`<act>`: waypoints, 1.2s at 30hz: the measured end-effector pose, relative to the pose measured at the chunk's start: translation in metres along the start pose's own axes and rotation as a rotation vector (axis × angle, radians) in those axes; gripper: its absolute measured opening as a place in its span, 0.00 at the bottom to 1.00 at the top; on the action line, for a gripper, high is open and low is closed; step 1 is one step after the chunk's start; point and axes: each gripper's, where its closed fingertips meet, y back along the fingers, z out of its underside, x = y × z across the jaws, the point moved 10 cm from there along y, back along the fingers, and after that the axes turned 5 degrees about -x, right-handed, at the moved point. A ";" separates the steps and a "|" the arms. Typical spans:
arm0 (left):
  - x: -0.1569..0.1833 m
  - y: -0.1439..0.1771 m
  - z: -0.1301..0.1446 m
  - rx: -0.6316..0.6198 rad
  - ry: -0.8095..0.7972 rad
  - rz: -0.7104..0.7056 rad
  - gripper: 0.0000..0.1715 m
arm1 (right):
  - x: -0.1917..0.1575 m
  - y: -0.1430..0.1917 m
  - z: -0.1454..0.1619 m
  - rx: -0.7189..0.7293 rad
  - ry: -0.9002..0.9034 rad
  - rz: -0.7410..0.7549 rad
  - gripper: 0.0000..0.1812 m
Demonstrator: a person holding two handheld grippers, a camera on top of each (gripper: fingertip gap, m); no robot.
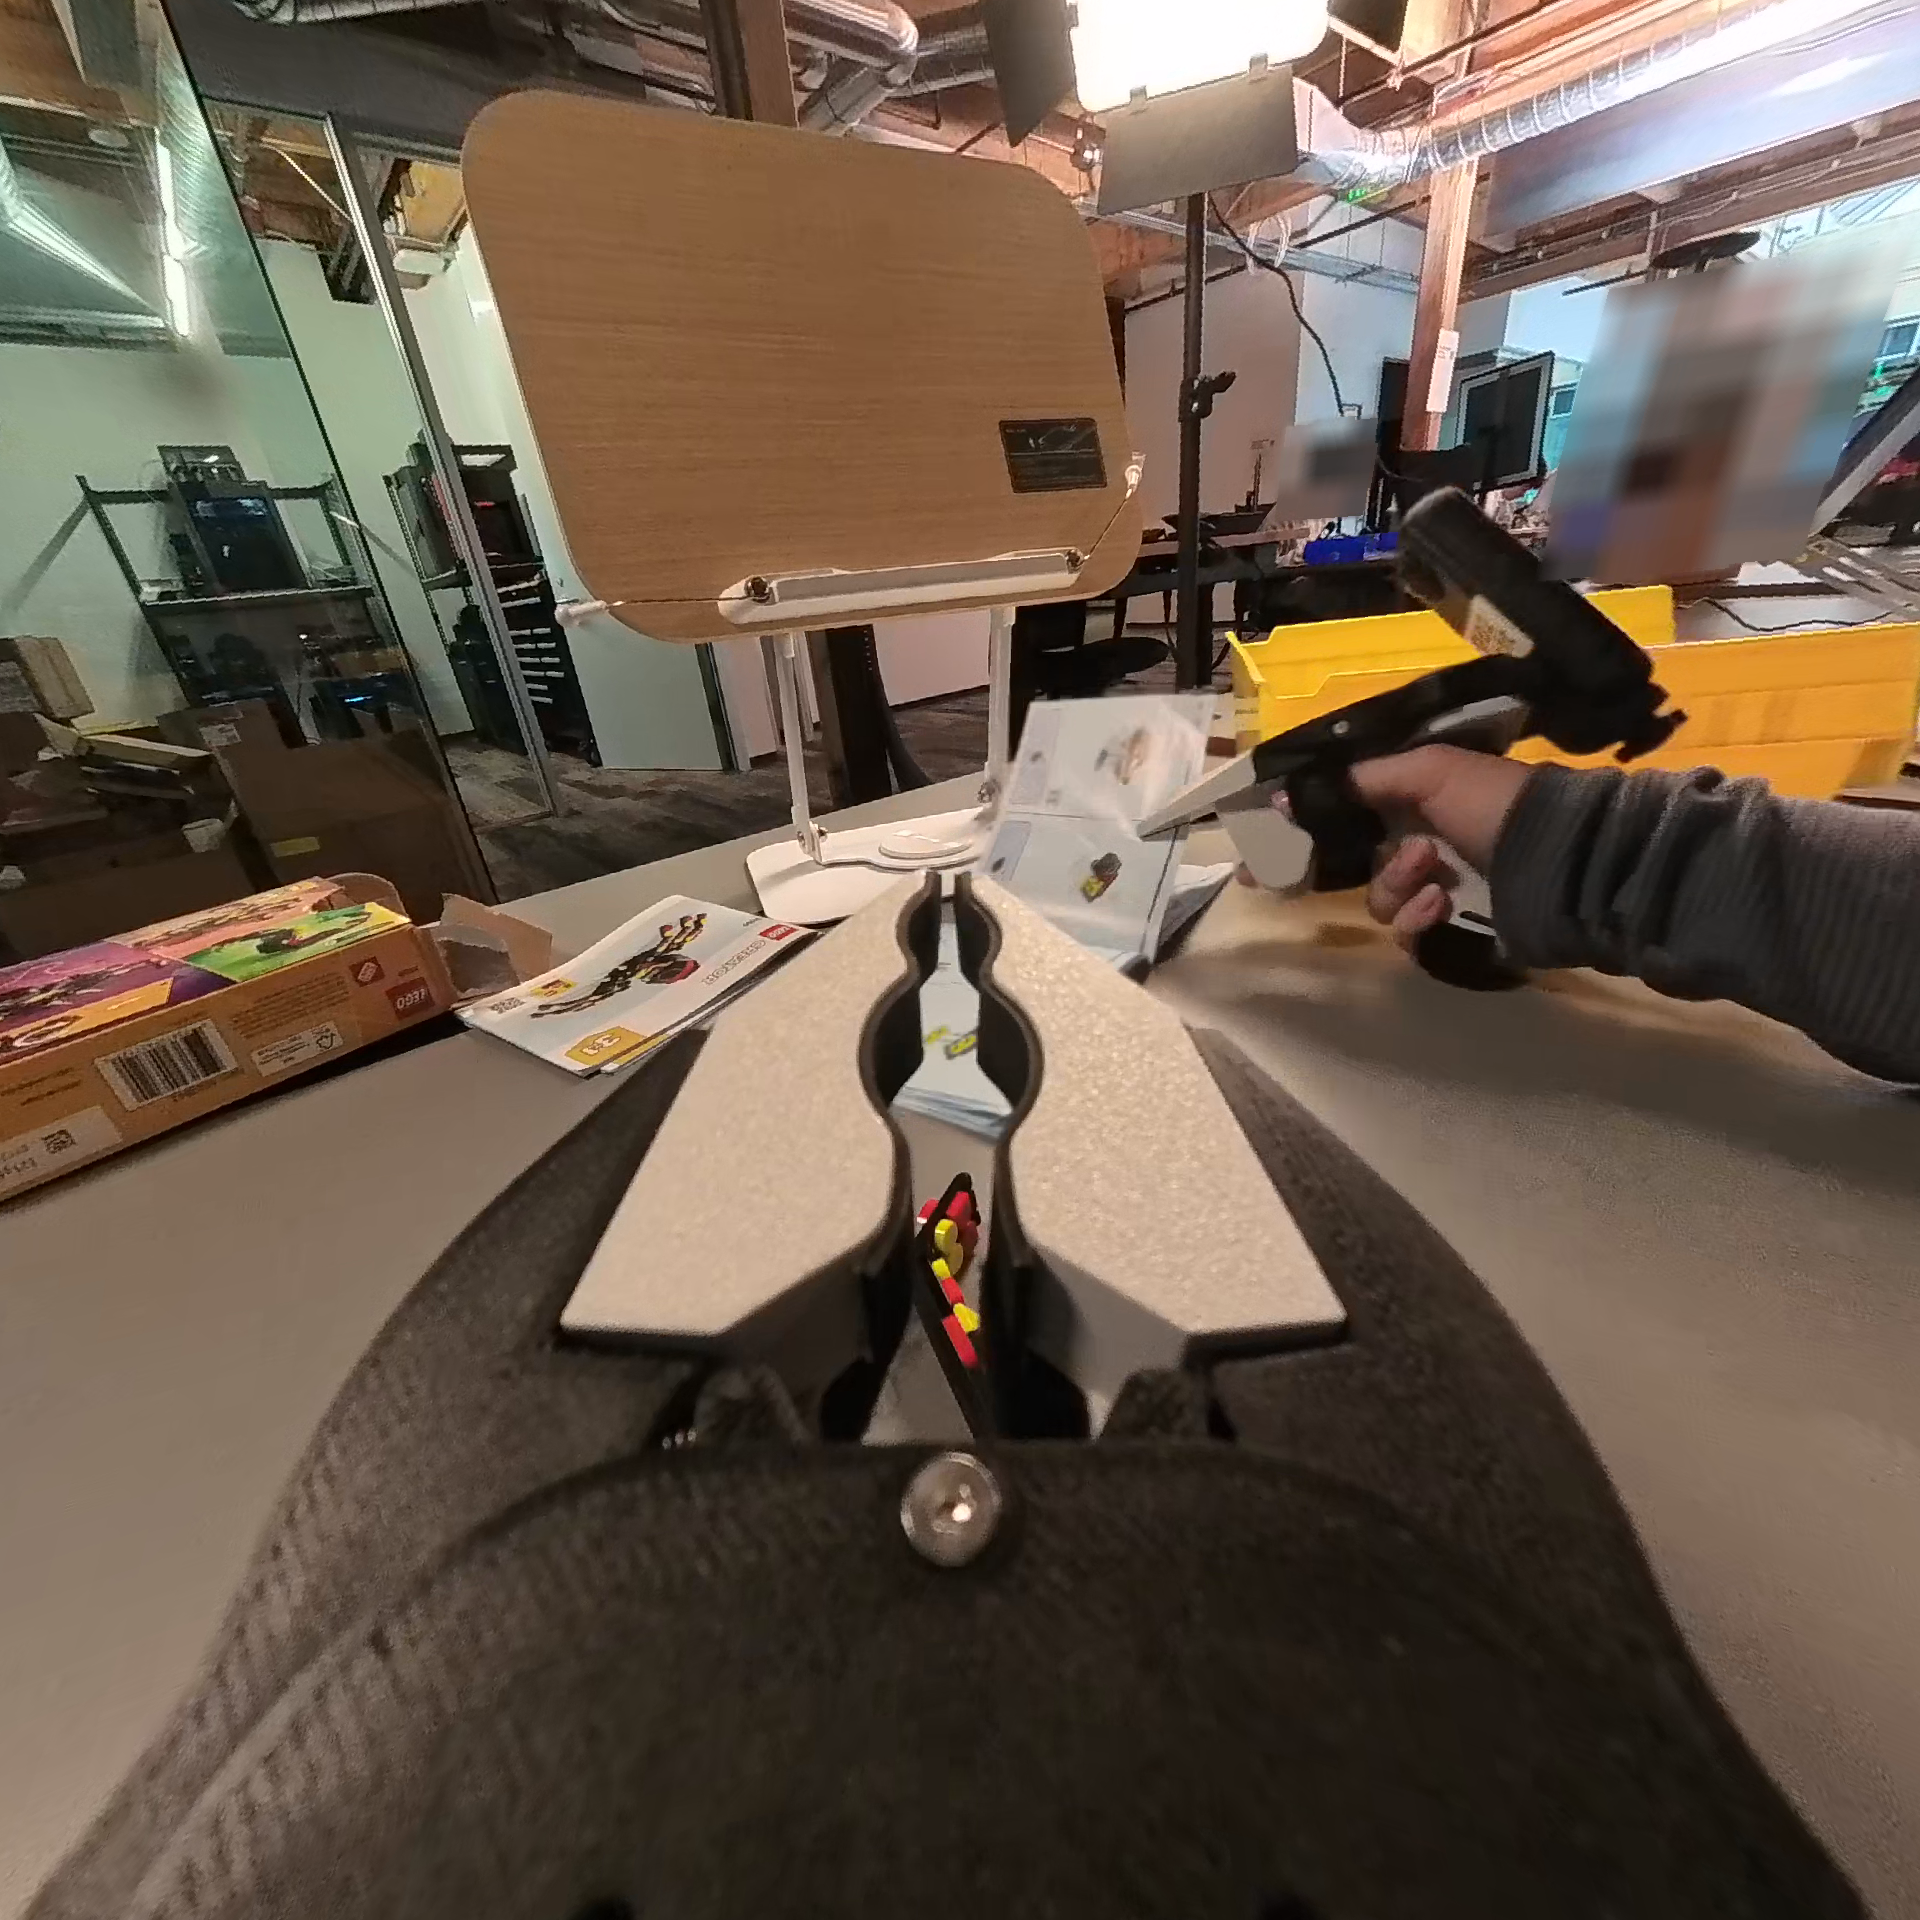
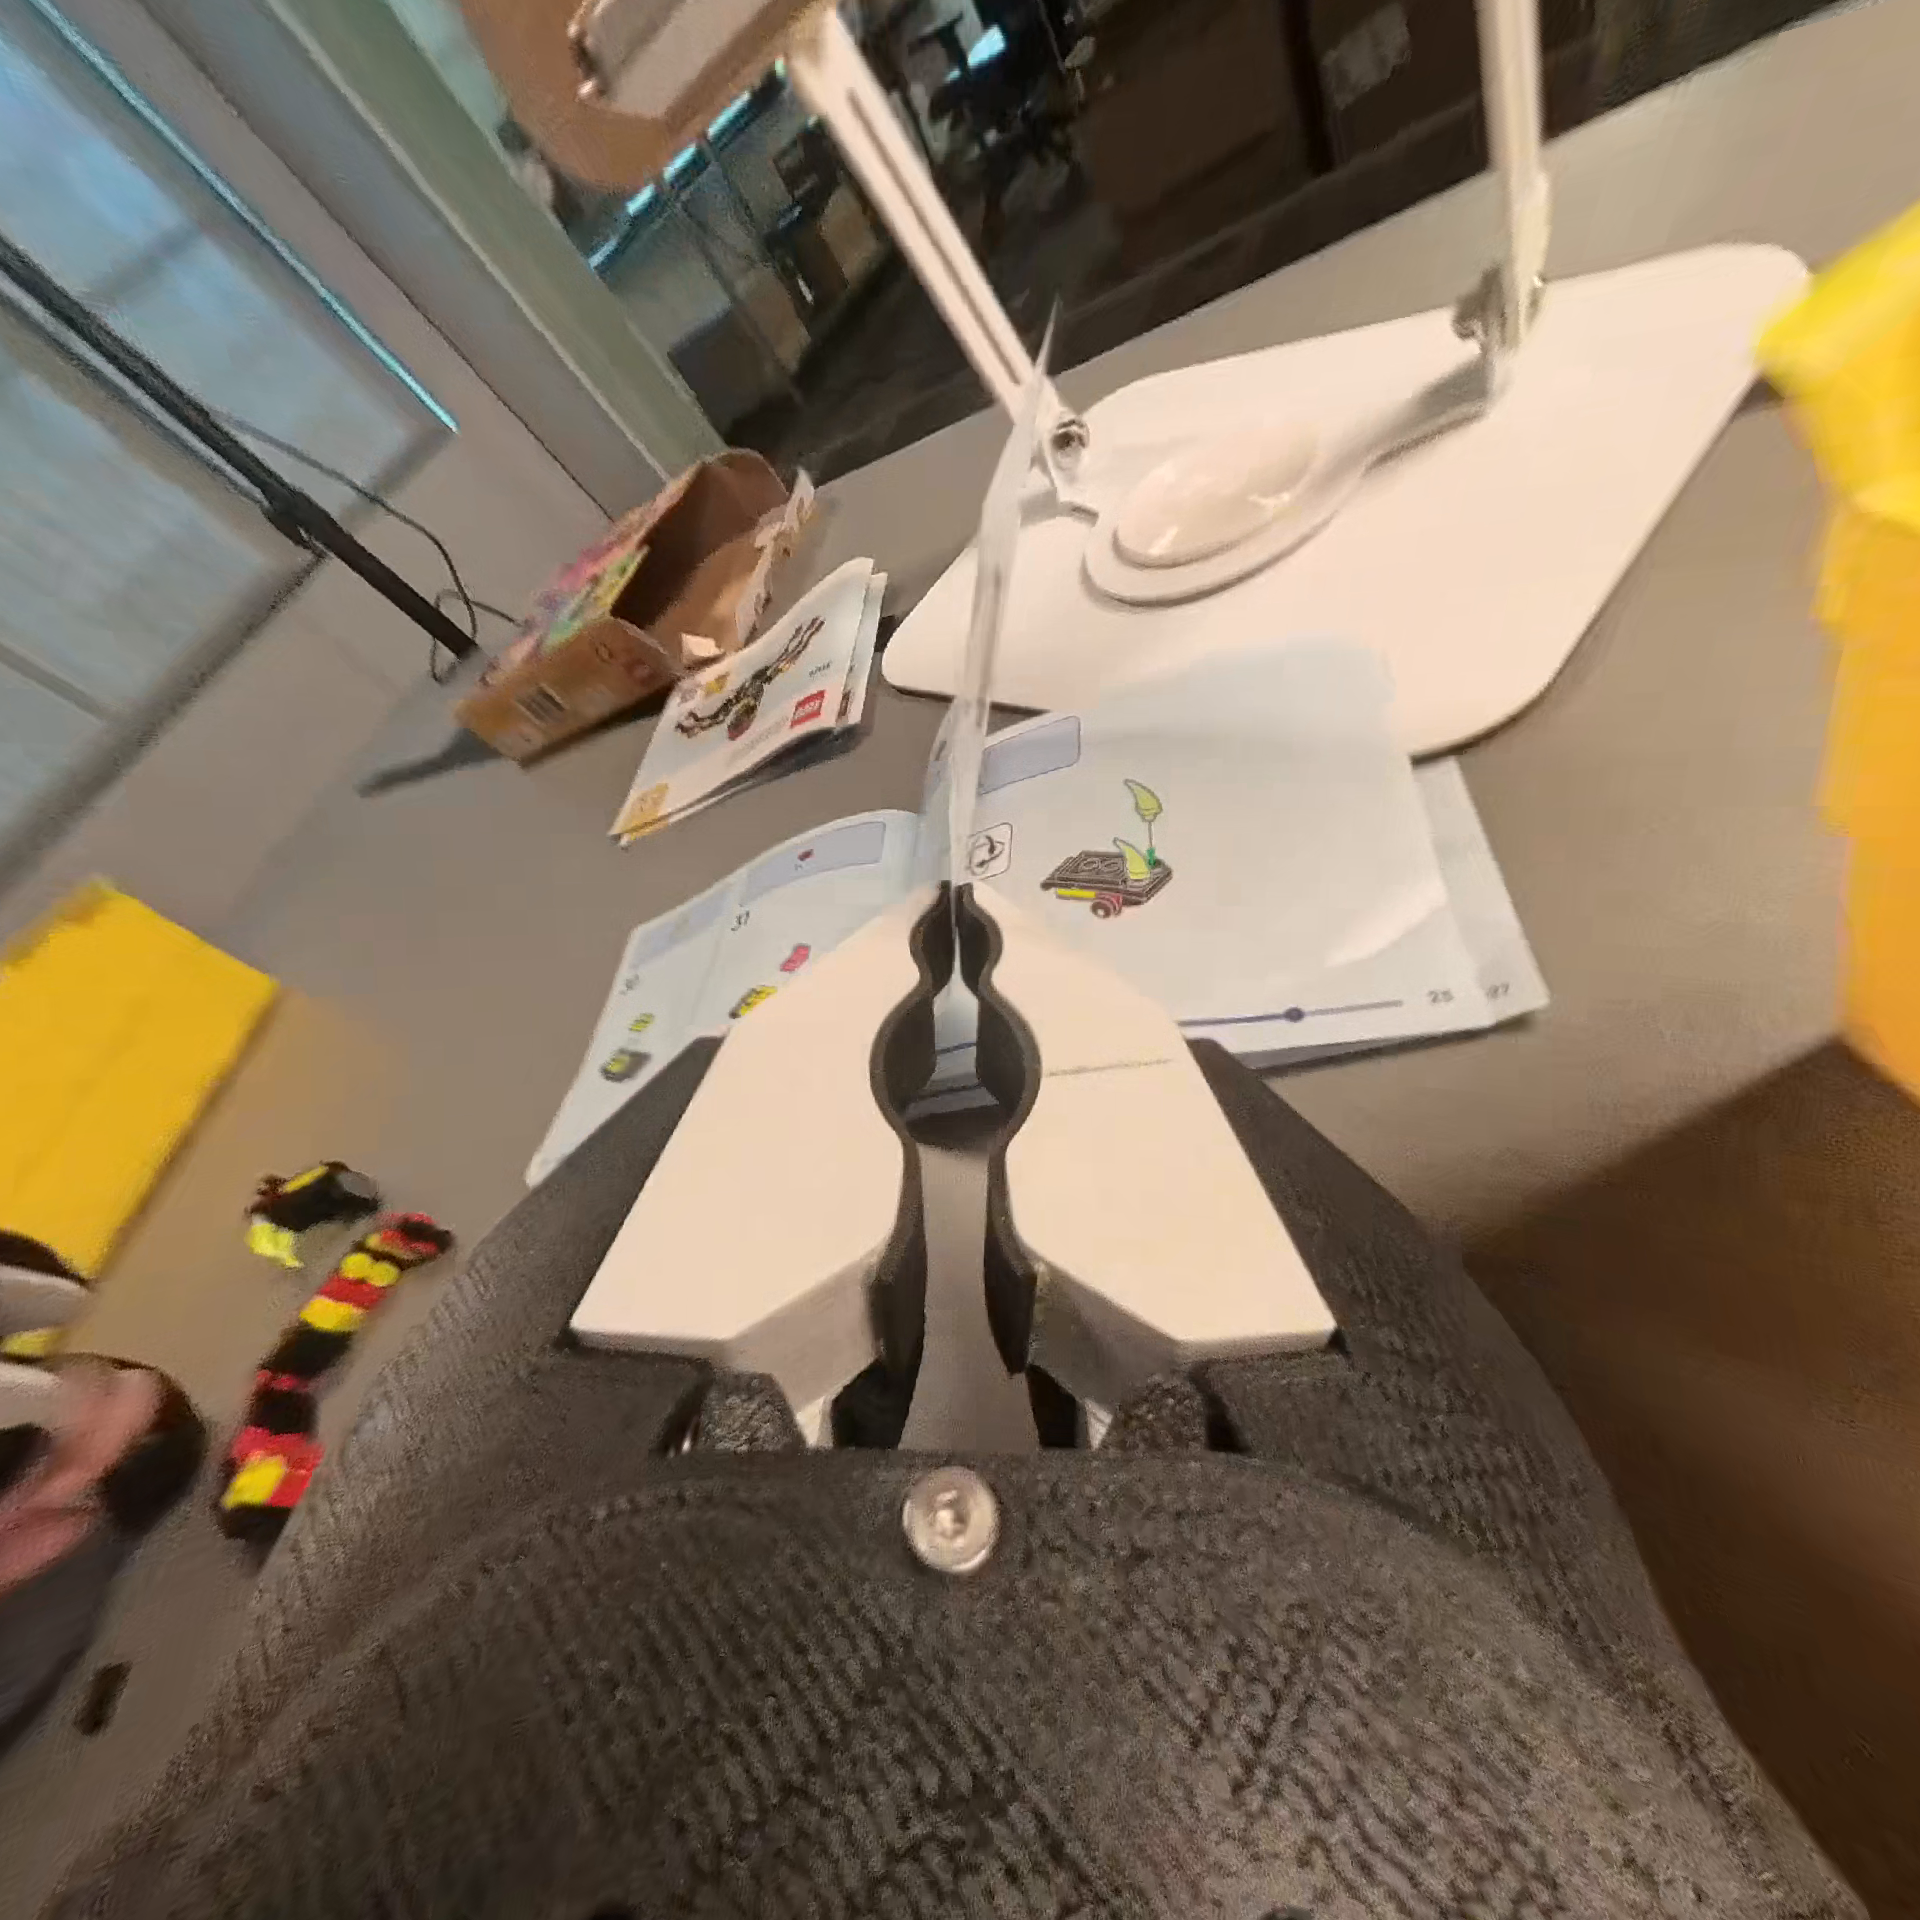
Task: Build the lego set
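Right gripper pinches page of open booklet before stand base, likely turning it; left gripper closed, empty.

- Open instruction booklet: pale blue pages, lying flat on the desk before the white stand base; one page lifted upright, edge-on.
- Closed instruction booklet: beside the opened cardboard box.
- Partial lego assembly: black, red and yellow strip on the desk; a smaller black-and-yellow piece just beyond it.
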 end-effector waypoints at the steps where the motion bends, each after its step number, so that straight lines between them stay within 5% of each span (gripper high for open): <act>1: 0.000 0.000 0.000 0.000 0.000 0.000 0.00 | 0.002 0.004 0.002 0.007 -0.036 -0.005 0.00; 17: 0.000 0.000 0.000 0.000 0.004 0.001 0.00 | -0.011 0.048 0.040 0.007 -0.135 0.128 0.01; 21: 0.000 0.000 0.000 0.001 0.005 0.001 0.01 | -0.007 0.062 0.036 0.134 -0.107 0.291 0.23; 23: 0.000 0.000 0.000 0.001 0.006 0.000 0.01 | -0.014 0.073 0.030 0.284 0.045 0.401 0.28; 26: 0.000 0.000 0.000 0.002 0.007 0.001 0.01 | -0.046 0.077 0.029 0.415 0.570 0.438 0.27; 30: 0.000 0.000 0.000 0.003 0.011 0.003 0.01 | -0.076 0.048 0.062 0.271 1.198 0.283 0.20; 36: 0.000 0.001 0.000 0.005 0.017 0.006 0.01 | -0.083 0.024 0.083 0.073 1.455 0.230 0.21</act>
